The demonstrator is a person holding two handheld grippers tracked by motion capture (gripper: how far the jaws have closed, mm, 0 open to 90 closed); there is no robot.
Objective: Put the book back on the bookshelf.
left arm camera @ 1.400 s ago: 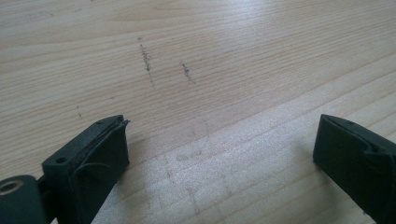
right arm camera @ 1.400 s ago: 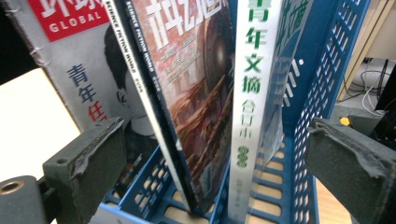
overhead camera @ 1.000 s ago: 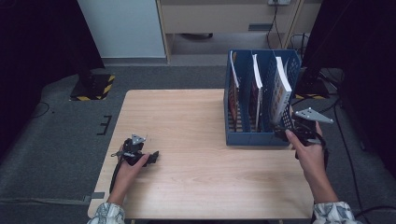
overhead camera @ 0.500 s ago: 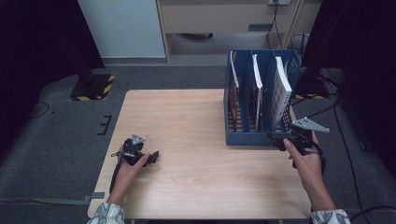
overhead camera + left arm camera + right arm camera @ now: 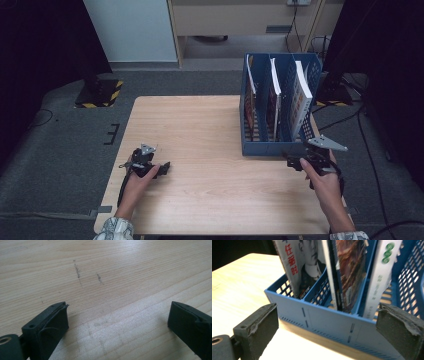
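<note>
**Right gripper backs away from the blue file rack, jaws wide and empty**

A blue plastic file rack (image 5: pixel 280 117) stands upright at the right side of a pale wooden table (image 5: pixel 200 150). It has three slots, and each slot holds one book or magazine standing on edge. In the right gripper view, the left slot holds a magazine with a portrait cover (image 5: pixel 299 265), the middle slot a darker book (image 5: pixel 350 270), and the right slot a white-spined book (image 5: pixel 379 277) that leans a little.

The right gripper (image 5: pixel 306 161) sits just in front of the rack's near right corner, close to it but not touching. Its two black jaws stand wide apart with nothing between them. A second ago this gripper was higher and right against the white-spined book in the right slot; half a second ago it had dropped to the rack's front edge. Now it is lower again and nearer the person, so the hand is pulling back. This suggests the book has been left in its slot and the filing work is at or near its end, since no loose book lies on the table.

The left gripper (image 5: pixel 150 167) rests low near the table's front left, well apart from the rack. Its jaws are also wide open over bare wood, and it has not moved over the last second.
</note>
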